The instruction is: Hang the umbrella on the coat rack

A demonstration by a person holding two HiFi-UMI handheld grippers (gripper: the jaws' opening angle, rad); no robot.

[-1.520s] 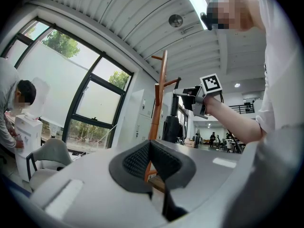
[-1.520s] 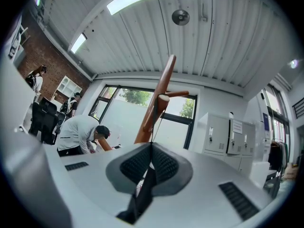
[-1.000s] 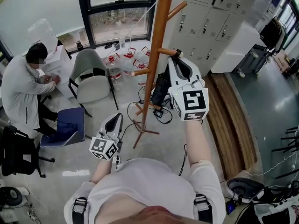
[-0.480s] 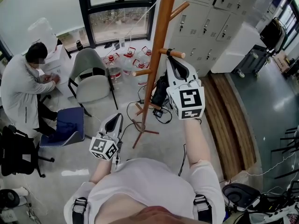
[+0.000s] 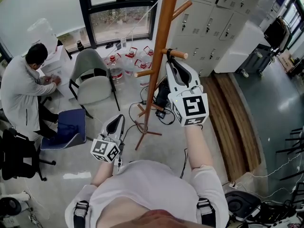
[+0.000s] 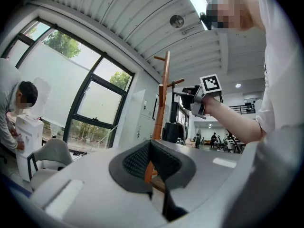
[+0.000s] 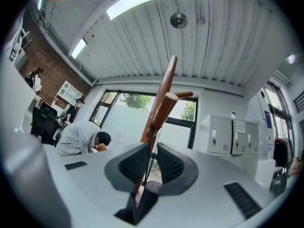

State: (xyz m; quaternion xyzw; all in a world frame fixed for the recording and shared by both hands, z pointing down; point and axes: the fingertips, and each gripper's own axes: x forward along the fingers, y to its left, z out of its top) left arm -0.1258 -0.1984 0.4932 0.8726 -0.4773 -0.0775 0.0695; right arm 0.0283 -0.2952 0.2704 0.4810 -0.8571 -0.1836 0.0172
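Note:
The wooden coat rack (image 5: pixel 164 27) stands in front of me, its pole also in the left gripper view (image 6: pixel 163 99). My right gripper (image 5: pixel 168 57) is raised to a short peg (image 5: pixel 176 54) on the pole's right side. It is shut (image 7: pixel 152 148) on a thin black strap (image 7: pixel 151 127) that runs up to that peg (image 7: pixel 170 98). The black folded umbrella (image 5: pixel 163 93) hangs below the gripper next to the pole. My left gripper (image 5: pixel 116 119) is held low and level, left of the rack. Its jaws meet at the tips (image 6: pixel 150 144) with nothing in them.
A person in a white coat (image 5: pixel 21 94) bends over a box at the left. A grey chair (image 5: pixel 92 82), a blue seat (image 5: pixel 71 127) and water bottles (image 5: pixel 128 61) stand near the window. Grey lockers (image 5: pixel 209 13) and a wooden platform (image 5: pixel 235 122) lie to the right. Cables (image 5: pixel 156 113) lie round the rack's foot.
My right gripper has shifted a little left, towards the pole; the peg's tip now shows to the right of its jaws. The left gripper has stayed put.

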